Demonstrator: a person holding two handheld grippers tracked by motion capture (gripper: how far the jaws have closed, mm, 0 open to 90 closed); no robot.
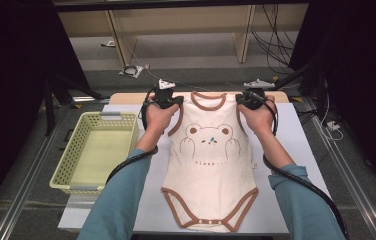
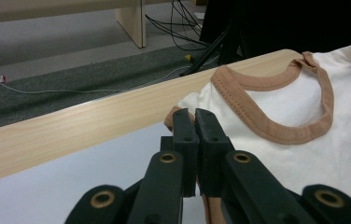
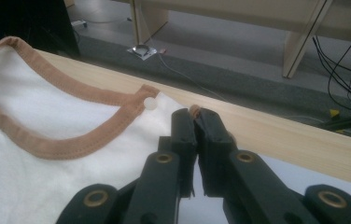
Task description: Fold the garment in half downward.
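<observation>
Item: baby bodysuit (image 1: 210, 165), cream w/ brown trim, bear print on chest; laid flat on white mat (image 1: 296, 150) atop wood table (image 1: 126, 97); approx. centre of mat.

Orientation: long axis runs near-to-far in high view; neckline (image 1: 208, 101) at far end, just short of table's far edge; snap crotch (image 1: 208, 222) at near end, close to mat's near edge; print faces up; slight skew, lower half drifts a little toward person's right.

Grips: left gripper (image 1: 168, 102) closed on the left shoulder strap, brown trim pinched between jaws in left gripper view (image 2: 194, 123); right gripper (image 1: 248, 100) closed on the right shoulder strap, trim nipped at jaw tips in right gripper view (image 3: 194, 122); white snap (image 3: 150, 103) on neckline just beside right jaws.

Edges/room: both grippers sit near the far mat edge, bare wood strip just beyond, then drop to grey floor (image 1: 201, 55); open mat on person's right of garment, wider than on left; on left, narrow mat strip, then yellow-green basket (image 1: 76, 160) just beside mat's left edge, interior bare; near side taken up by forearms in teal sleeves (image 1: 121, 200); cables trail from each gripper back along arms.
</observation>
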